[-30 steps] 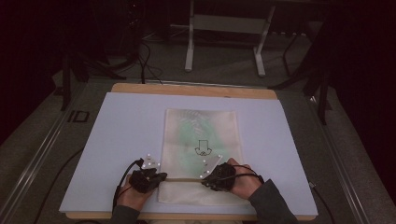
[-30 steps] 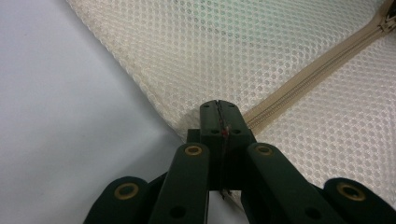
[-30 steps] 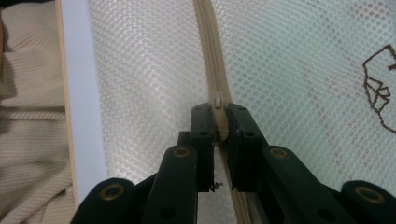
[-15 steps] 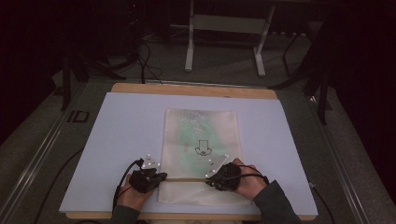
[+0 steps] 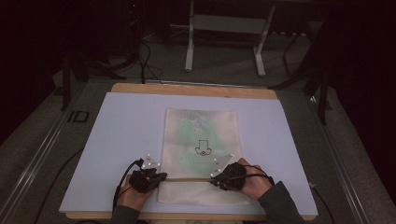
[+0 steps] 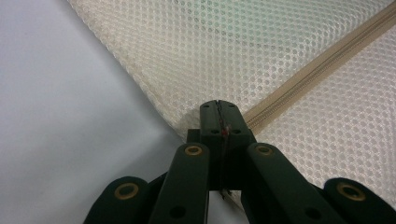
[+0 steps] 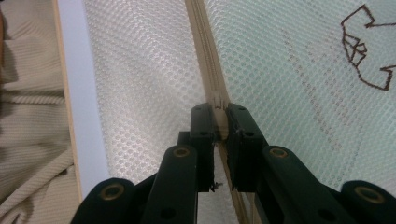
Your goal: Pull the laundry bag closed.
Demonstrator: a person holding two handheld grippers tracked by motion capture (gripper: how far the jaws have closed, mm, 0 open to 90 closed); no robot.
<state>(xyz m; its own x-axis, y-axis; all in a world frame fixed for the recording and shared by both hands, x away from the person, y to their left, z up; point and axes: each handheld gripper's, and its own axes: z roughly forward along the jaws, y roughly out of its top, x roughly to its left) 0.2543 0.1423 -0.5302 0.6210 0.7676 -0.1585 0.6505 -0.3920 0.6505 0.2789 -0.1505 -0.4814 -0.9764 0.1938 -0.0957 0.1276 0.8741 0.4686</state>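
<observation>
Dark floor and a metal stand frame lie beyond the table [image 5: 289, 140], whose pale lavender top carries a cream mesh zipper bag [image 5: 201, 140] laid flat at its middle, its long side running away from the person. Through the mesh a greenish content shows, and a small dark outline drawing [image 5: 203, 148] sits on the bag. A zipper [image 5: 187, 178] crosses the bag near its close end. From the high view, the left gripper [image 5: 161, 176] meets the bag's left edge at the zipper line, and the right gripper [image 5: 215, 179] sits on the zipper toward the bag's right side; a hand [image 5: 254, 182] in a grey sleeve holds it.

Along the left gripper view, the left gripper [image 6: 218, 109] has its jaws pressed tight together, with the bag's edge pinched between them just where the zipper tape [image 6: 317, 70] begins; the mesh bag [image 6: 196, 46] spreads ahead and the bare tabletop [image 6: 60, 116] lies to the left.

Looking down the right gripper view, the right gripper [image 7: 219, 116] is clamped on the zipper [image 7: 205, 56], a small cream piece of it caught between the jaw tips. Mesh runs on both sides, the dark outline drawing [image 7: 364, 46] shows at the upper right, and ribbed beige cloth [image 7: 28, 116] lies past the table edge at the left.
</observation>
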